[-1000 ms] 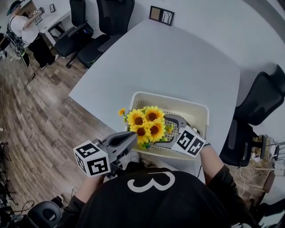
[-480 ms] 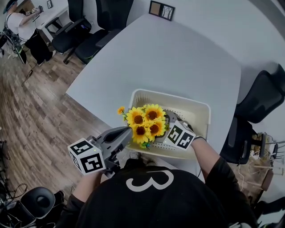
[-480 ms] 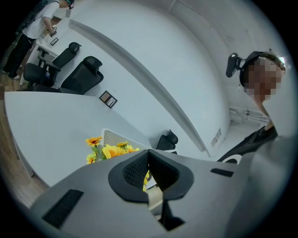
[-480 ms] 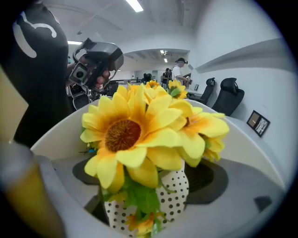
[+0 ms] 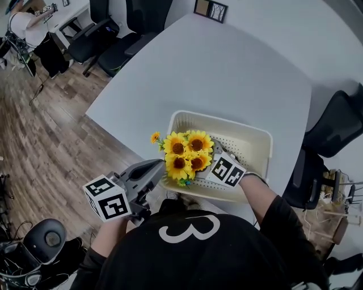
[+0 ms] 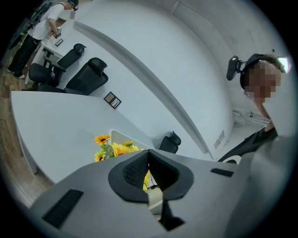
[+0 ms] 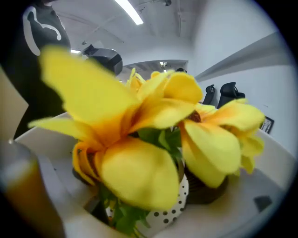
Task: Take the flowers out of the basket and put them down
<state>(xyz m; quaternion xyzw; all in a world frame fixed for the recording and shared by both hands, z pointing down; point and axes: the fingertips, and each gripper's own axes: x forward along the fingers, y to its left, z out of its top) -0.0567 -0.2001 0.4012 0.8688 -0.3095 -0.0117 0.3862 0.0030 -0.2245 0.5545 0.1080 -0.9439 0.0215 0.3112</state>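
A bunch of yellow sunflowers [image 5: 186, 153] hangs over the front left corner of the cream perforated basket [image 5: 227, 120], which sits near the front of the white table [image 5: 227, 68]. My right gripper [image 5: 213, 161] reaches in from the basket's front and is shut on the bunch. In the right gripper view the flowers [image 7: 139, 139] fill the frame, and their white polka-dot wrap [image 7: 174, 209] sits between the dark jaws. My left gripper [image 5: 159, 169] is shut, held to the left of the basket at the table's edge. In its own view the flowers [image 6: 111, 148] show beyond it.
A small framed picture [image 5: 210, 9] stands at the table's far edge. Black office chairs stand at the far left [image 5: 122, 34] and the right [image 5: 334, 136]. A person [image 5: 28, 28] stands by a desk far left, on the wood floor [image 5: 51, 130].
The right gripper with the flowers has shifted a little to the left over the basket's front corner. The left gripper has drifted slightly left and stays shut.
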